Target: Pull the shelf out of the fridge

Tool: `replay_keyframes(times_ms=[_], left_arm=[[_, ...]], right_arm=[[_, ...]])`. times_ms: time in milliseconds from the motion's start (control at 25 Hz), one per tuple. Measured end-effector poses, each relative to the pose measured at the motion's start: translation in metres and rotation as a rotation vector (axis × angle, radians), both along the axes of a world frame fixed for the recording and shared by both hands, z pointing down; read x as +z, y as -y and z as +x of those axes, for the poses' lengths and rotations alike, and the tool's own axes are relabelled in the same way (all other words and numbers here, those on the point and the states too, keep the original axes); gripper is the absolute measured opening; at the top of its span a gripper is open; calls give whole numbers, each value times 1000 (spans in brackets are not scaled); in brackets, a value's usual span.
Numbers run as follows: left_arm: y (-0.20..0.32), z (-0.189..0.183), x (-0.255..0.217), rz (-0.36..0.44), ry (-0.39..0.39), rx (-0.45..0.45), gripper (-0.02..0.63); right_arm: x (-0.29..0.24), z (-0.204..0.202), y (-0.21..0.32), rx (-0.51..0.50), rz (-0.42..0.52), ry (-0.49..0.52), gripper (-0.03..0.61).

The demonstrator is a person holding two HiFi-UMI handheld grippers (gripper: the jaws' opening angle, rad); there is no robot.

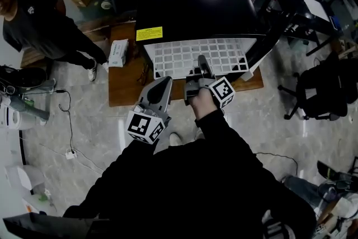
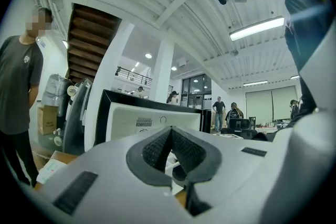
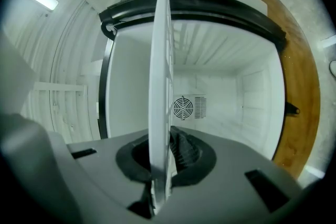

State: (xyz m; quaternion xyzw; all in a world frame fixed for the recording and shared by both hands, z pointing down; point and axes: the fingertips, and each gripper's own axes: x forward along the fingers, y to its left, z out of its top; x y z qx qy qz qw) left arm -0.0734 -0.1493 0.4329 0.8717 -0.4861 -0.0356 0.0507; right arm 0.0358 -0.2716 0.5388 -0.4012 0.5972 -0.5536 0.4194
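- White wire shelf sticks partly out of the open front of the black fridge, above the wooden platform under the fridge.
- Right gripper is clamped on the shelf's front edge, outside the fridge.
- Left gripper has its jaws closed on nothing, in front of the fridge near that edge.

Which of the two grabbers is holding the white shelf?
The right gripper: its jaws pinch the white shelf at its front edge. The left gripper is shut on nothing, beside it.
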Motion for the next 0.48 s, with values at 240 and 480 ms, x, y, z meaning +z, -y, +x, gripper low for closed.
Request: replay_keyframes(times_ms=[240, 480], left_arm=[[-12, -5, -21, 5, -23, 32, 6], [-42, -1, -23, 23, -20, 59, 6]], right_arm=[[-9, 3, -29, -13, 0, -41, 32], [0, 17, -80, -21, -12, -38, 31]])
